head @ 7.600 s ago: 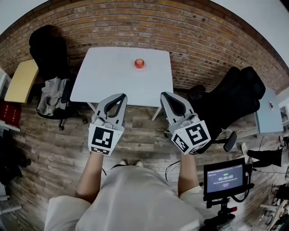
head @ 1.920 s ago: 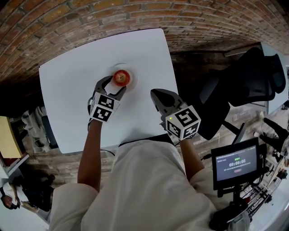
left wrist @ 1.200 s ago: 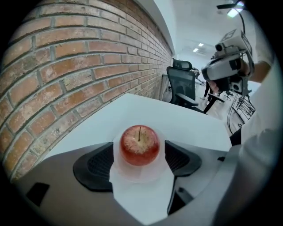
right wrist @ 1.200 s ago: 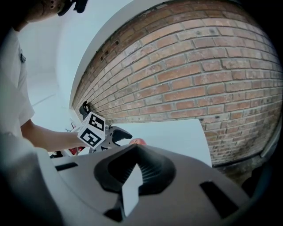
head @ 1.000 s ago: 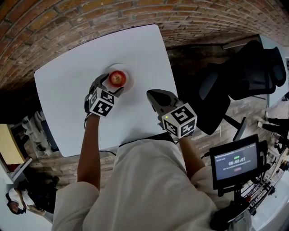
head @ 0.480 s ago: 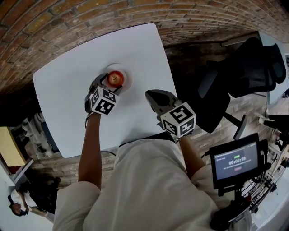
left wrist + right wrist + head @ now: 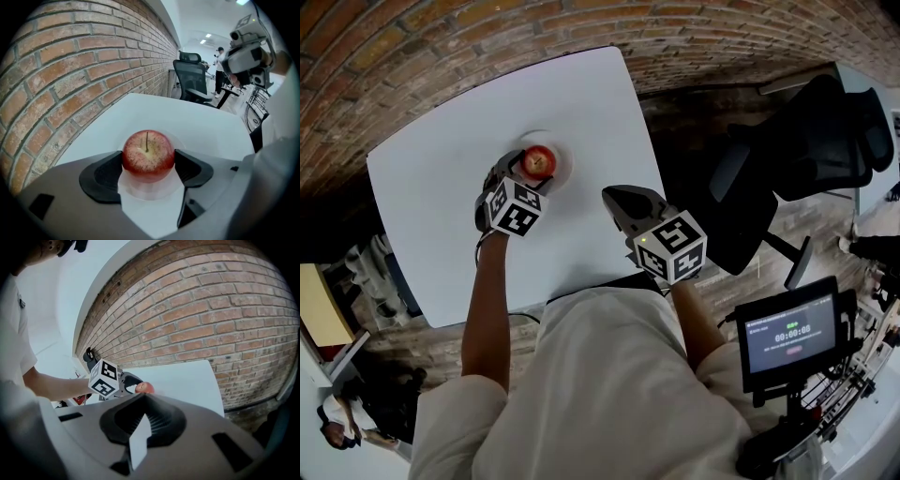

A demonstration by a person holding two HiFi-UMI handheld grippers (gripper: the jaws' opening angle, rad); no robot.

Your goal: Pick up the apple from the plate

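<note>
A red apple [image 7: 537, 162] stands on a small white plate [image 7: 560, 151] on the white table [image 7: 431, 197], near the brick wall. My left gripper [image 7: 532, 170] reaches over the plate with one jaw on each side of the apple. In the left gripper view both black pads [image 7: 187, 166] press against the apple [image 7: 148, 154], which still rests on the plate [image 7: 150, 191]. My right gripper [image 7: 615, 196] hovers over the table's near right part, shut and holding nothing. In the right gripper view its jaw tips [image 7: 142, 397] meet, with the apple [image 7: 146, 388] far beyond them.
A brick wall [image 7: 487, 28] runs just behind the table. A black office chair [image 7: 806, 141] stands to the right of the table, and a small monitor on a stand [image 7: 783, 339] is at the lower right. The table's right edge [image 7: 647, 141] lies close to my right gripper.
My left gripper has moved forward over the plate and its jaws have come in around the apple. The right gripper has hardly moved.
</note>
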